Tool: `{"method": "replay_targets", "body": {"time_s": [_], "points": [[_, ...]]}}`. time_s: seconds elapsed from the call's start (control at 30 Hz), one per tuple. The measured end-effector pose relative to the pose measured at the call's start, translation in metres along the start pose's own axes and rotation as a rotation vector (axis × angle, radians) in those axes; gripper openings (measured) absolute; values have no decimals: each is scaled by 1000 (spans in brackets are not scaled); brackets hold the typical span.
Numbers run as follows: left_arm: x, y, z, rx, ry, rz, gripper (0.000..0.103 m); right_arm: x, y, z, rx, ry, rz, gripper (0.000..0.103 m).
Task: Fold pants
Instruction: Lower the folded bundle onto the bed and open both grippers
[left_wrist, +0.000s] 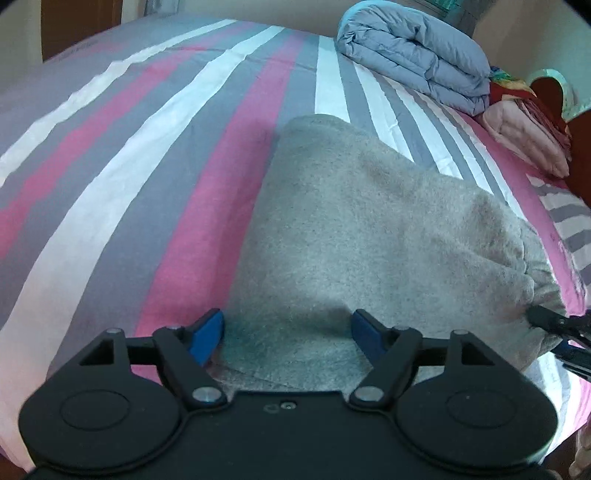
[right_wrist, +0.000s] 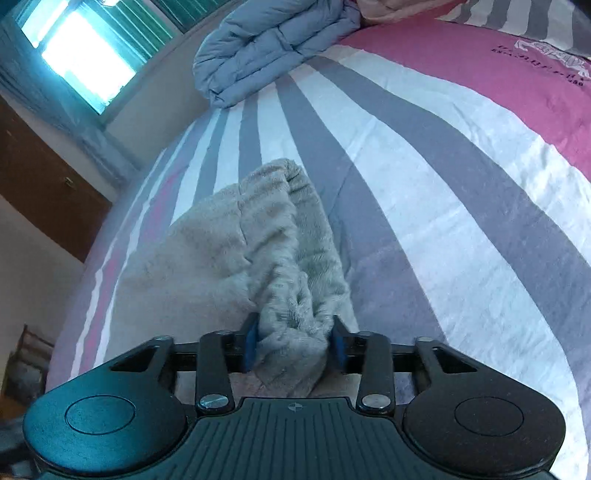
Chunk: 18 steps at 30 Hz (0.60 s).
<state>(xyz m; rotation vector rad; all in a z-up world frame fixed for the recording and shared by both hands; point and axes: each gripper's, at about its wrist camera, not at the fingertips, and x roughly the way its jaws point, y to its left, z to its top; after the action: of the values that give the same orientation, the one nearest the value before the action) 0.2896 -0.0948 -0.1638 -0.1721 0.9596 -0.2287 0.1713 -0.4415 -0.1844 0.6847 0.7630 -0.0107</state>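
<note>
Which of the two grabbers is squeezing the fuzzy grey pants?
The right gripper: its blue pads pinch the bunched waistband of the grey pants. The left gripper only straddles the cloth, jaws wide, pads not pressing.

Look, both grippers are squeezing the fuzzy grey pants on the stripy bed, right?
Not quite. Only the right gripper squeezes the pants, bunched at the gathered end, as the right wrist view shows. In the left wrist view, the left gripper stands open over the pants on the stripy bed.
</note>
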Motion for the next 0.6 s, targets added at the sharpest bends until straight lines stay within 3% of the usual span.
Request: {"method": "replay_targets", "body": {"time_s": [0.07, 0.13, 0.23, 0.3, 0.4, 0.47, 0.6], "points": [[-9, 4, 5, -29, -20, -21, 65, -9, 7, 7, -36, -15, -24, 43], [-13, 5, 6, -20, -42, -21, 65, -27, 21, 14, -94, -99, -71, 43], [-3, -1, 2, -2, -6, -17, 65, -42, 50, 14, -192, -195, 0, 43], [4, -1, -7, 12, -6, 12, 73, -33, 66, 10, -236, -152, 55, 43], [8, 8, -10, -43, 19, -21, 76, 3, 50, -11, -199, -20, 17, 43], [7, 5, -9, -18, 16, -15, 76, 12, 28, -22, -160, -20, 4, 41], [-4, -2, -3, 19, 7, 5, 71, 8, 19, -7, -87, 13, 23, 32]]}}
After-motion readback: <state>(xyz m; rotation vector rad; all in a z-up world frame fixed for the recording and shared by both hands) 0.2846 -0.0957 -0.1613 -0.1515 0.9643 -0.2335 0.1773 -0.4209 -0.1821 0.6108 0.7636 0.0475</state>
